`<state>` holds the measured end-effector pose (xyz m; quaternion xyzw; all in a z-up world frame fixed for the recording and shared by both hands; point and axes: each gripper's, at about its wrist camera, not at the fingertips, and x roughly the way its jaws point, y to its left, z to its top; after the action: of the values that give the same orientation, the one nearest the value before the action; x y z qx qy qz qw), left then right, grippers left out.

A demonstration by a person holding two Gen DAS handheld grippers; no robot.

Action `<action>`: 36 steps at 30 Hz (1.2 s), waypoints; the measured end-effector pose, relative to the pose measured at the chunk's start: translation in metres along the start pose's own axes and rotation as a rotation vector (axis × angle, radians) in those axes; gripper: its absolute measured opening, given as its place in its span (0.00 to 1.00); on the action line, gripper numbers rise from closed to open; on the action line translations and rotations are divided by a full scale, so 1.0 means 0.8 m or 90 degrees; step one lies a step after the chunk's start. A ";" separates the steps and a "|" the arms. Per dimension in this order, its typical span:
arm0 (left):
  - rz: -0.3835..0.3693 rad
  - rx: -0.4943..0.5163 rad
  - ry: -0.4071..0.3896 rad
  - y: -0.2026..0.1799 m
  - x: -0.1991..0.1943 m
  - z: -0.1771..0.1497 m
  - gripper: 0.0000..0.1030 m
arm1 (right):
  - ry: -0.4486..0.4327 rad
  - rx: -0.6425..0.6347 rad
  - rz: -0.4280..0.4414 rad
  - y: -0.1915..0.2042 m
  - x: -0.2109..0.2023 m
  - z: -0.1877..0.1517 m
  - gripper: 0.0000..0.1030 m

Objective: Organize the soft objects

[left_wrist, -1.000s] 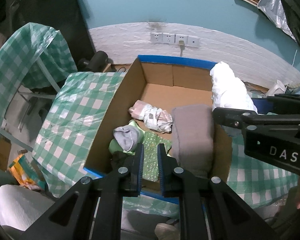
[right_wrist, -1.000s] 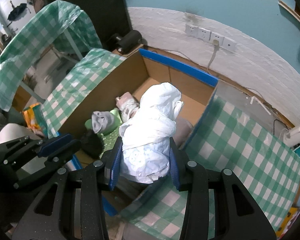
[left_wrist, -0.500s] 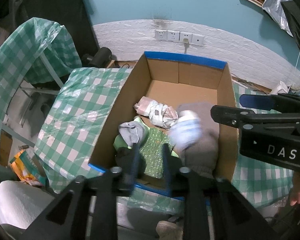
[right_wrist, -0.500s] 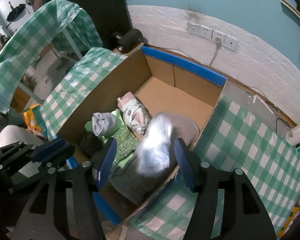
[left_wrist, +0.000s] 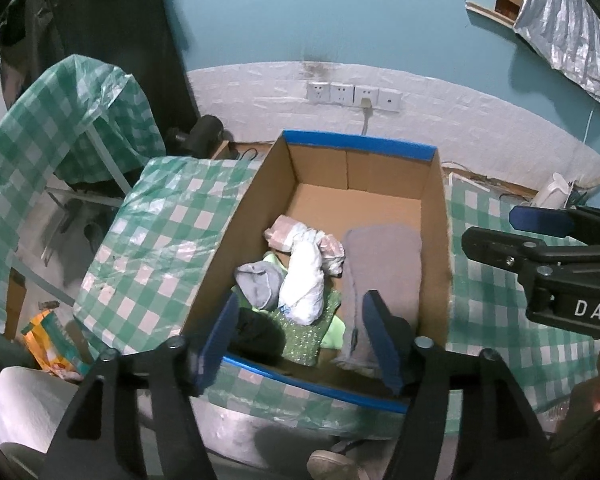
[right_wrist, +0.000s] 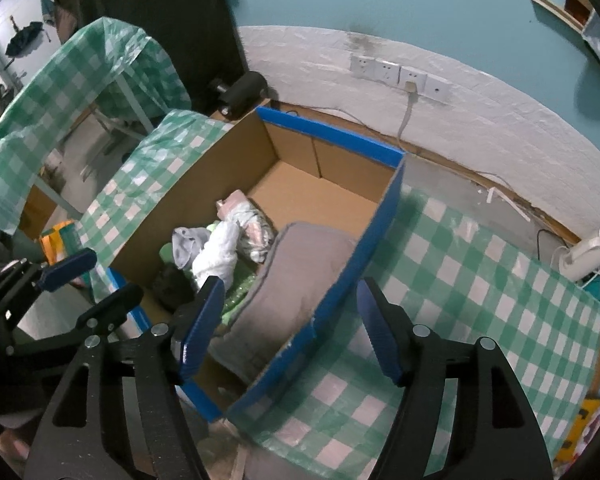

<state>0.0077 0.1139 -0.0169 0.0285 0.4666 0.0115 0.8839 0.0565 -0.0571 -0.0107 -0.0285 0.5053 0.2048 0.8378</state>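
A cardboard box with blue taped rims (left_wrist: 356, 148) (right_wrist: 332, 132) holds several soft things. A white bundle (left_wrist: 304, 280) (right_wrist: 218, 256) lies on a green sparkly cloth (left_wrist: 306, 340), beside a grey sock (left_wrist: 260, 284), a patterned roll (left_wrist: 328, 246), a black item (left_wrist: 258, 334) and a grey cushion (left_wrist: 380, 268) (right_wrist: 300, 276). My left gripper (left_wrist: 300, 340) is open and empty above the box's near edge. My right gripper (right_wrist: 292, 328) is open and empty over the box's right wall; it also shows in the left wrist view (left_wrist: 540, 216).
Green-checked cloth covers the table on both sides of the box (left_wrist: 160, 232) (right_wrist: 480, 300). Wall sockets (left_wrist: 352, 94) sit behind. A white appliance (right_wrist: 588, 254) stands at far right. A covered chair (left_wrist: 60, 120) and an orange packet (left_wrist: 48, 340) are at left.
My right gripper opened and the white bundle dropped into the box onto the green cloth. My left gripper opened wide. Both views pulled back a little.
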 end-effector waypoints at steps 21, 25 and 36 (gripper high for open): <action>-0.013 0.046 -0.045 -0.052 -0.055 0.015 0.91 | -0.059 0.029 0.006 -0.039 -0.076 -0.032 0.71; -0.003 0.055 -0.050 -0.064 -0.055 0.015 0.97 | -0.068 0.029 0.006 -0.048 -0.084 -0.040 0.71; 0.008 0.066 -0.021 -0.081 -0.043 0.017 0.98 | -0.059 0.056 0.003 -0.077 -0.079 -0.056 0.71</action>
<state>-0.0006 0.0469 0.0154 0.0770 0.4520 -0.0078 0.8887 0.0161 -0.1443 0.0115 0.0188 0.4746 0.1854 0.8602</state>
